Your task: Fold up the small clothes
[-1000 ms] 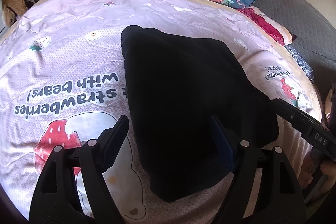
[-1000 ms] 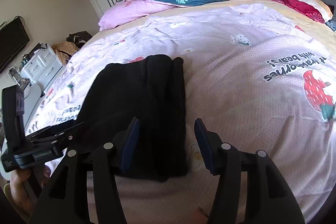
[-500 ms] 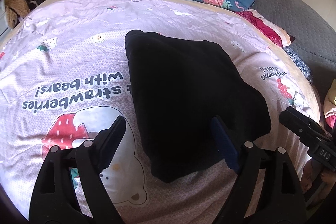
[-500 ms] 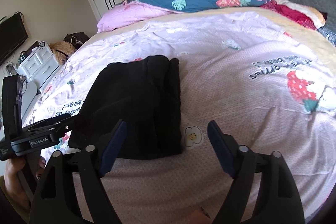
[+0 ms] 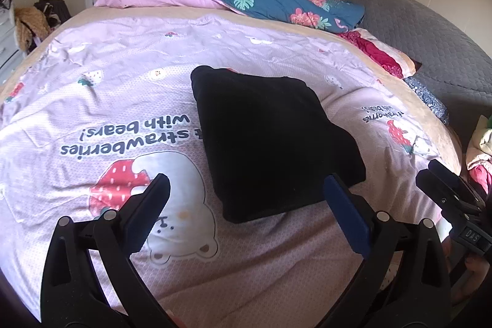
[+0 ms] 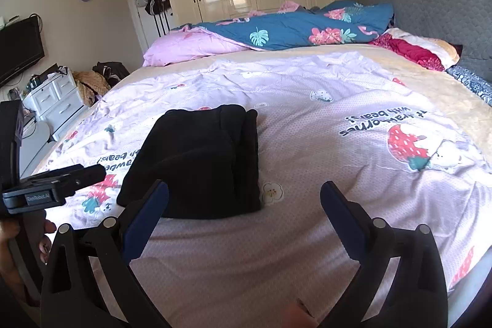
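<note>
A black garment [image 5: 270, 140] lies folded into a thick rectangle on the pink bed sheet [image 5: 92, 100]; it also shows in the right wrist view [image 6: 200, 162]. My left gripper [image 5: 246, 192] is open and empty, held just short of the garment's near edge, above the sheet. My right gripper [image 6: 244, 199] is open and empty, near the garment's near right corner and apart from it. The right gripper also shows at the right edge of the left wrist view [image 5: 446, 192]. The left gripper shows at the left of the right wrist view [image 6: 55, 186].
A blue floral duvet [image 6: 292, 26] and pink pillow [image 6: 190, 48] lie at the far side. A red blanket [image 6: 412, 51] sits by the grey headboard [image 6: 430, 8]. White drawers [image 6: 52, 103] and a clothes pile [image 5: 479, 149] flank the bed.
Both grippers have pulled back from the folded garment, away from its near edge, and opened wider. The garment lies still.
</note>
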`<state>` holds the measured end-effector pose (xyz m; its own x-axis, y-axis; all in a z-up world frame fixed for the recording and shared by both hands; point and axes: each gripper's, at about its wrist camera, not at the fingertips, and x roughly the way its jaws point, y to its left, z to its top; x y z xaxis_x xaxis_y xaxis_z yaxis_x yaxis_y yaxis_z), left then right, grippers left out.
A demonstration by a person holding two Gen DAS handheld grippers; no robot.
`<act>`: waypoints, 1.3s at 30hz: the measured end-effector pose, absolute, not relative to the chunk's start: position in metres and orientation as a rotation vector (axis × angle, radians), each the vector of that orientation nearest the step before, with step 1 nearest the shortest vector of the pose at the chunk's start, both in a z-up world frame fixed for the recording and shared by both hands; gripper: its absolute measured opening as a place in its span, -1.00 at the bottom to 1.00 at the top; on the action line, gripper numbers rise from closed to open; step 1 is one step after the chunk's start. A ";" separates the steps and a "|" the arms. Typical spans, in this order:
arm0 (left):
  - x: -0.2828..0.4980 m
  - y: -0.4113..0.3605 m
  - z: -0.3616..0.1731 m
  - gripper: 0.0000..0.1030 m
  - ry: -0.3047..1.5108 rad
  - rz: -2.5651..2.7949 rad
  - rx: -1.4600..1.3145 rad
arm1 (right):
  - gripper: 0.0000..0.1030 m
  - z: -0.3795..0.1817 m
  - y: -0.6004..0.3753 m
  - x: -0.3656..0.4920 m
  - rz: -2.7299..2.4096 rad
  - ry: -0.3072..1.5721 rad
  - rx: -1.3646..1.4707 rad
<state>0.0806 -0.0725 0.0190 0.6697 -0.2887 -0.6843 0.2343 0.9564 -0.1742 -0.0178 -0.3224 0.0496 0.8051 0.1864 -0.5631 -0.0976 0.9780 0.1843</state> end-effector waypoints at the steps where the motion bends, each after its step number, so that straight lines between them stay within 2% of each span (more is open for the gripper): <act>1: 0.076 -0.070 0.020 0.82 0.777 -0.293 -0.072 | 0.91 0.050 -0.322 -0.022 0.153 0.613 0.148; 17: 0.017 -0.045 0.019 0.82 0.684 -0.270 -0.064 | 0.91 0.046 -0.310 -0.079 0.126 0.542 0.104; 25: 0.008 -0.041 -0.003 0.82 0.713 -0.262 -0.079 | 0.91 0.030 -0.302 -0.087 0.106 0.587 0.074; 39: 0.005 -0.043 -0.002 0.82 0.719 -0.248 -0.064 | 0.91 0.021 -0.304 -0.080 0.103 0.629 0.079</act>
<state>0.0052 -0.0430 -0.0022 0.7246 -0.2470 -0.6434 0.2032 0.9686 -0.1430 -0.0804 -0.3039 0.0211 0.8035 0.1198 -0.5831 -0.0718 0.9919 0.1049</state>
